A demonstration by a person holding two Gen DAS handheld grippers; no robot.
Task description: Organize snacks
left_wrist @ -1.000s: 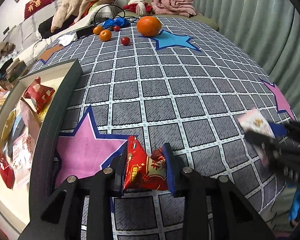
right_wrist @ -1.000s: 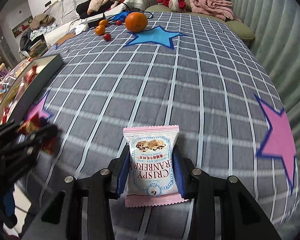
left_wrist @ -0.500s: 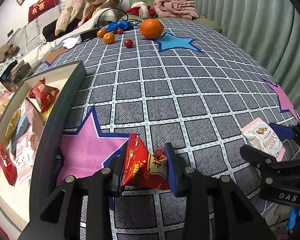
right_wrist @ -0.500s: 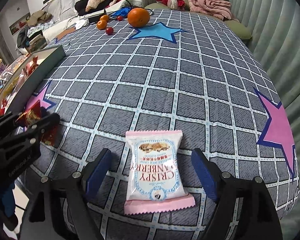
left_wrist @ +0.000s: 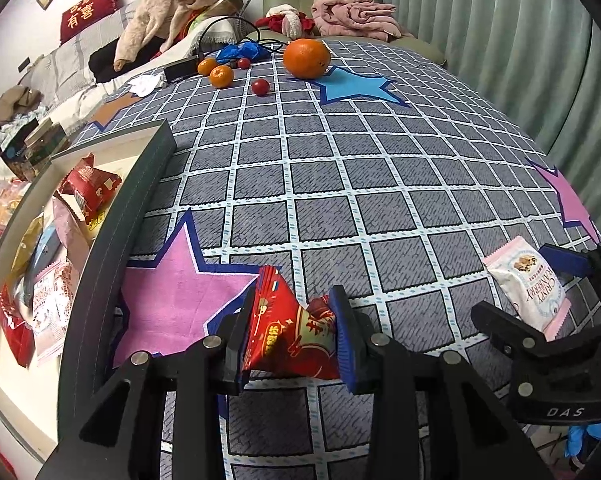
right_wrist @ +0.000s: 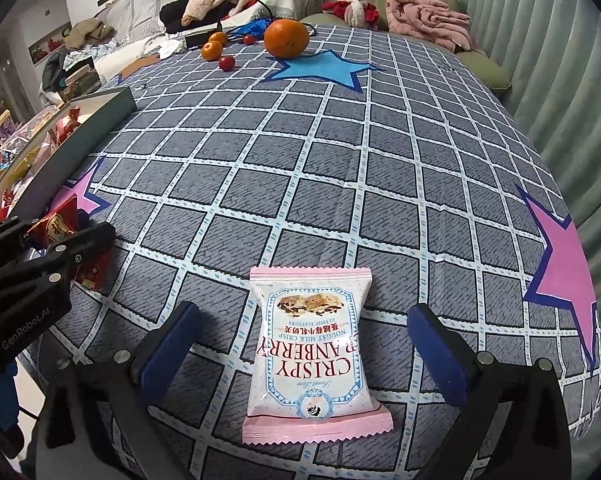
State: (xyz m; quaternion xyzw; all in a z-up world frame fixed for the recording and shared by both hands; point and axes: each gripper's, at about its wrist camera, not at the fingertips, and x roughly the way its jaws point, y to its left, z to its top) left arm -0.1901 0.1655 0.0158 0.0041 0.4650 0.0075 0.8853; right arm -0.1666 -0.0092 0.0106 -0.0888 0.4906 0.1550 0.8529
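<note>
My left gripper (left_wrist: 292,336) is shut on a red snack packet (left_wrist: 290,334), just over the pink star near the table's front edge. A pink and white cranberry crisp packet (right_wrist: 308,356) lies flat on the checked cloth between the pads of my right gripper (right_wrist: 308,344), whose jaws are opening wide and do not touch it. From the left wrist view that packet (left_wrist: 528,288) and the right gripper (left_wrist: 524,292) sit at the far right. The right wrist view shows the left gripper (right_wrist: 66,236) and its red packet (right_wrist: 56,226) at the left edge.
A dark-rimmed tray (left_wrist: 112,236) holding several snack packets stands at the table's left. A big orange (left_wrist: 306,58), two small oranges (left_wrist: 221,76) and small red fruits (left_wrist: 260,87) lie at the far end. A person (left_wrist: 168,12) sits on the sofa beyond.
The right gripper has opened and let go of the cranberry packet, which now lies flat on the cloth. The left gripper keeps its hold on the red packet in the same place.
</note>
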